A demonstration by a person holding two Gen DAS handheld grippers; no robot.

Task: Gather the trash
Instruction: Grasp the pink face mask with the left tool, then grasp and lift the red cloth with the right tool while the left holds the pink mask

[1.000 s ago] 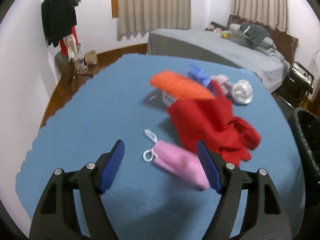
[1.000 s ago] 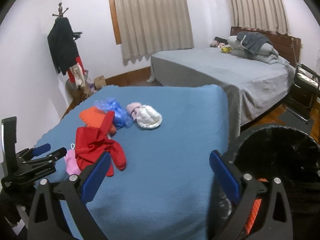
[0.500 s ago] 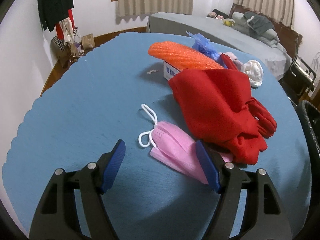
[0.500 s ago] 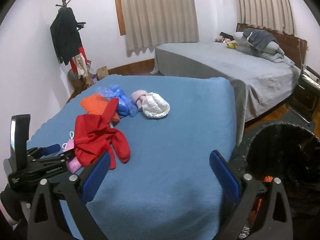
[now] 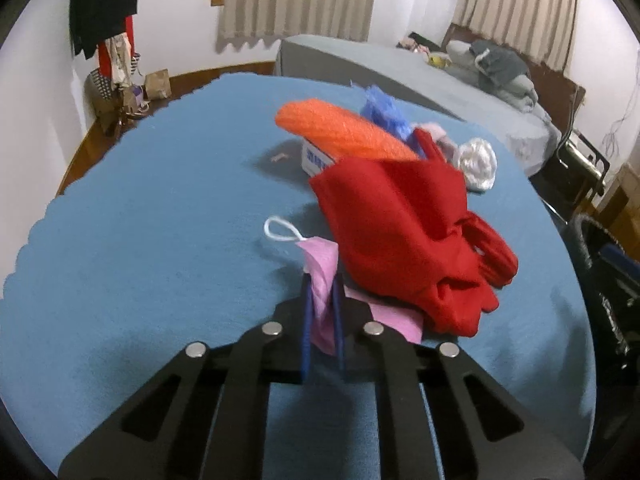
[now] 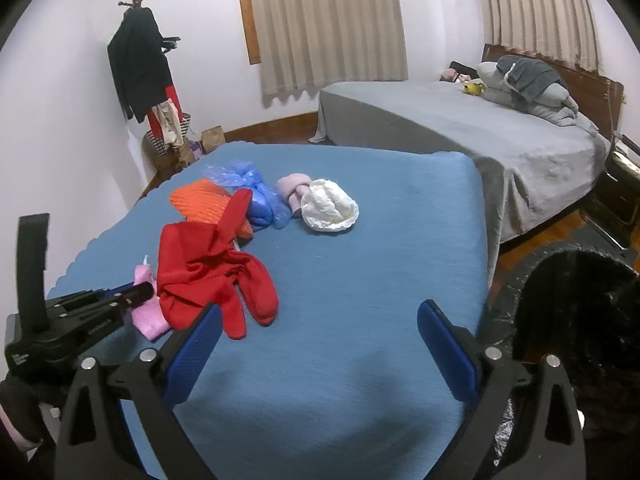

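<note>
My left gripper (image 5: pixel 321 285) is shut on a pink face mask (image 5: pixel 320 258), which stands bunched between the blue pads with its white ear loop (image 5: pixel 282 230) sticking out. The rest of the mask lies under the edge of a red cloth (image 5: pixel 400 220). In the right wrist view the left gripper (image 6: pixel 132 294) pinches the mask (image 6: pixel 150 318) beside the red cloth (image 6: pixel 200 264). My right gripper (image 6: pixel 319 310) hangs open over the blue table (image 6: pixel 380 260), nothing between its fingers.
Behind the red cloth lie an orange mesh piece (image 5: pixel 340 130) on a small white box (image 5: pixel 316 158), a blue plastic bag (image 6: pixel 256 192), a pink roll (image 6: pixel 294 186) and a white crumpled wad (image 6: pixel 330 206). A black-lined bin (image 6: pixel 576 312) stands at the table's right; a grey bed (image 6: pixel 460 120) beyond.
The left jaws, wide apart around the pink mask before, have closed on it and bunched it upright. The right gripper has drifted slightly lower toward the table.
</note>
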